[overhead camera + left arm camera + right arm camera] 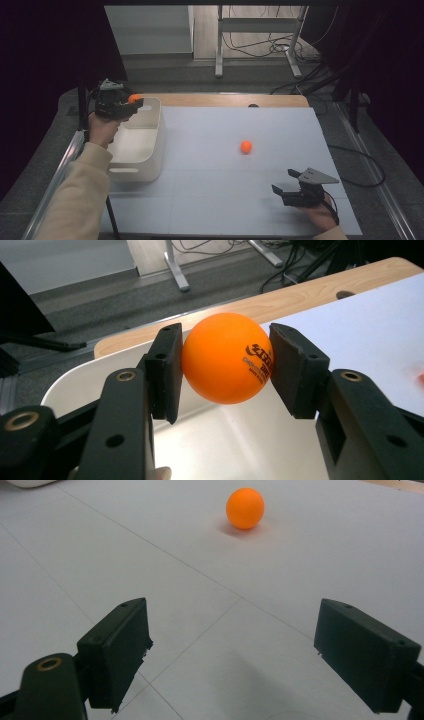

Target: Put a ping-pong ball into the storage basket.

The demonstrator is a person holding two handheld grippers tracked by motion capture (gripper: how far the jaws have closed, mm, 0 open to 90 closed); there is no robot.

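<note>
My left gripper [134, 102] is shut on an orange ping-pong ball [227, 357], which shows in the high view as an orange ball [133, 98] at the far left, above the back rim of a white bin [150, 150]. Both pads press the ball's sides, and the bin's hollow [240, 445] lies right below. A second orange ball [246, 146] rests on the white table sheet near the middle. My right gripper [285, 181] sits low at the front right, open, nothing between its jaws. From the right gripper view that loose ball [245, 508] lies well ahead of it.
The white sheet [225, 200] covers a wooden table whose far edge [235, 100] shows bare. Beyond it stand desk legs [219, 55] and loose cables [260, 47] on the floor. A metal rail [60, 170] runs along the left side.
</note>
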